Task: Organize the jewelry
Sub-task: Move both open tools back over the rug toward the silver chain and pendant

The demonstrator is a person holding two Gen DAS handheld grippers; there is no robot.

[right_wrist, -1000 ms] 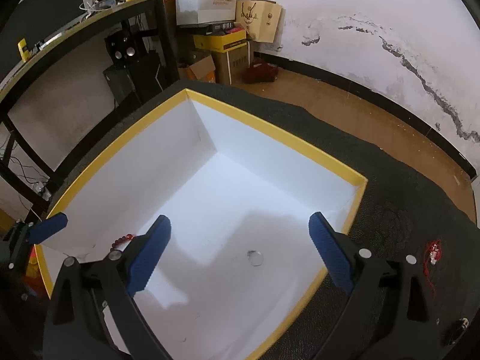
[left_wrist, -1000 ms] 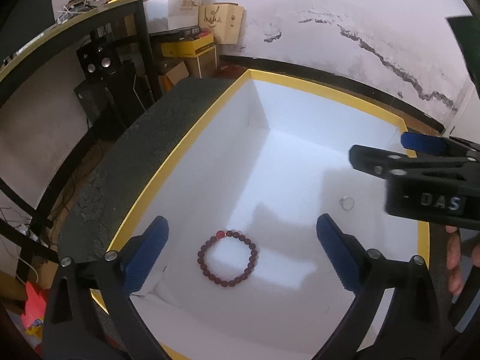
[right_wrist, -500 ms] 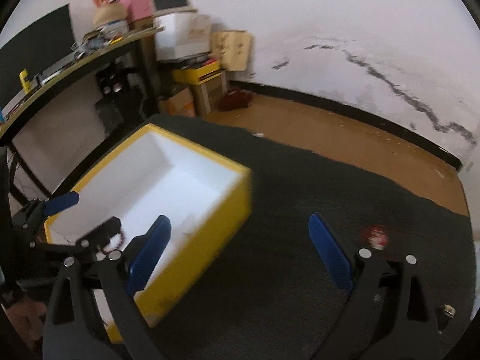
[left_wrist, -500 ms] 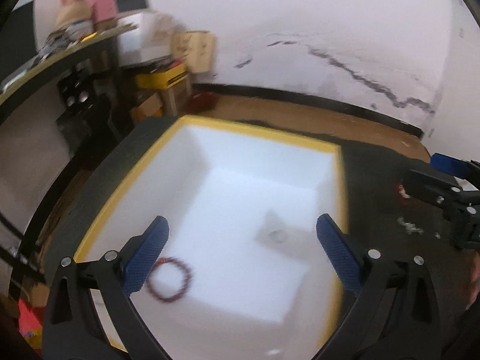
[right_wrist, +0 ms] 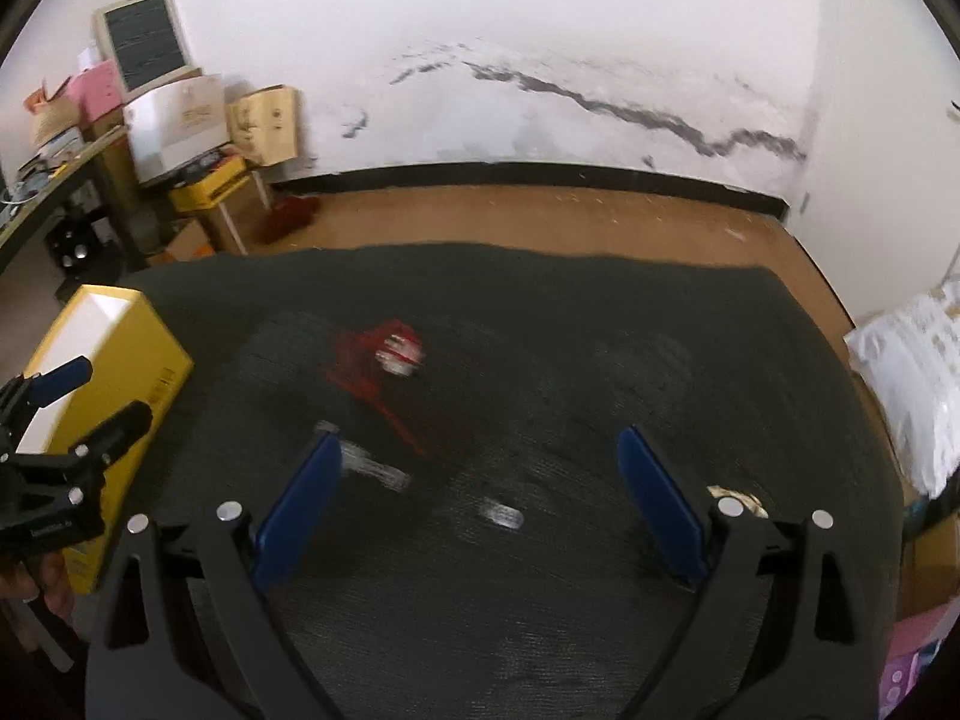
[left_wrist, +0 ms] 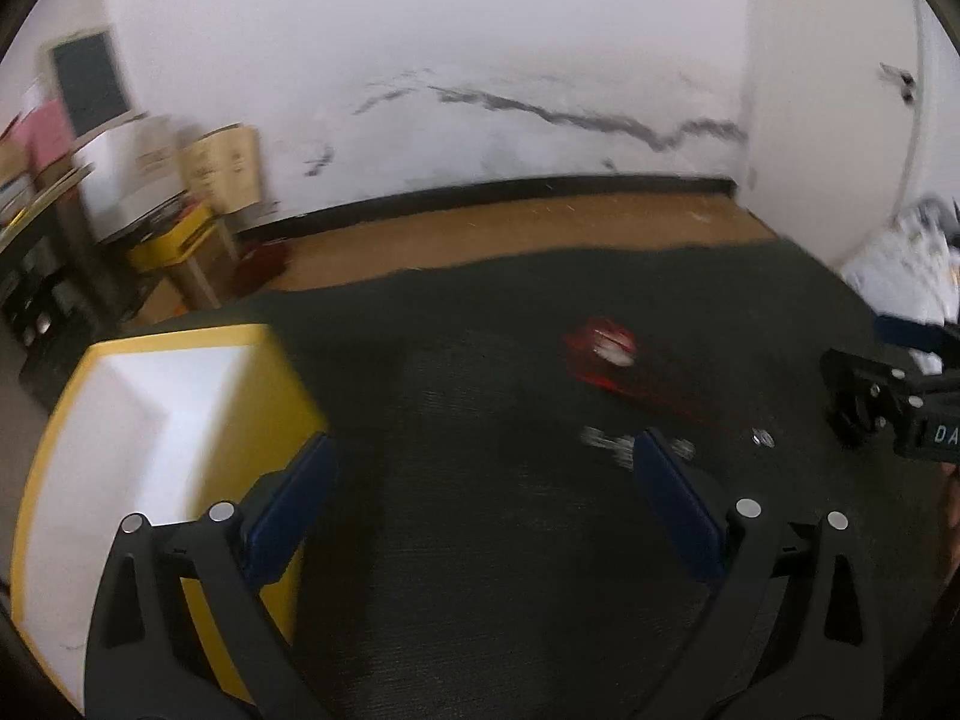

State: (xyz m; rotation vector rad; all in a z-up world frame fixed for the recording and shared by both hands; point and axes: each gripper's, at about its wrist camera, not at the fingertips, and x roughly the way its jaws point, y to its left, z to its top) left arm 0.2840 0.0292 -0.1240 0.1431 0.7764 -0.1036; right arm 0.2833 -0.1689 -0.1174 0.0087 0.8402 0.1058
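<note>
Across the middle of both wrist views lies the dark grey cloth-covered tabletop (right_wrist: pixel 540 570), and the loose jewelry is scattered on it. Your left claw (left_wrist: pixel 480 498) is spread wide with nothing between its blue pads; your right claw (right_wrist: pixel 480 492) is just as wide and just as empty.

The red cord piece with a pale bead or charm (right_wrist: pixel 399 351) sits a little left of centre in the right wrist view, its red strand trailing down toward the lower centre. Just below it, beside the tip of your right claw's left finger, is a small silvery piece (right_wrist: pixel 372 465) — motion blur hides what it is. Another small silvery item (right_wrist: pixel 501 515) lies between the right claw's fingers. At the left edge of the frame stands the yellow box with the white lining (left_wrist: pixel 150 420), well apart from these pieces.

My guess is all of this is very light. The cord should be limp and will drape, so pinch it at the bead, where there is some body to close on. The silvery bits look thin and flat and likely slippery — come straight down so both pads meet the cloth on either side, and expect the fabric to drag or bunch slightly.
</note>
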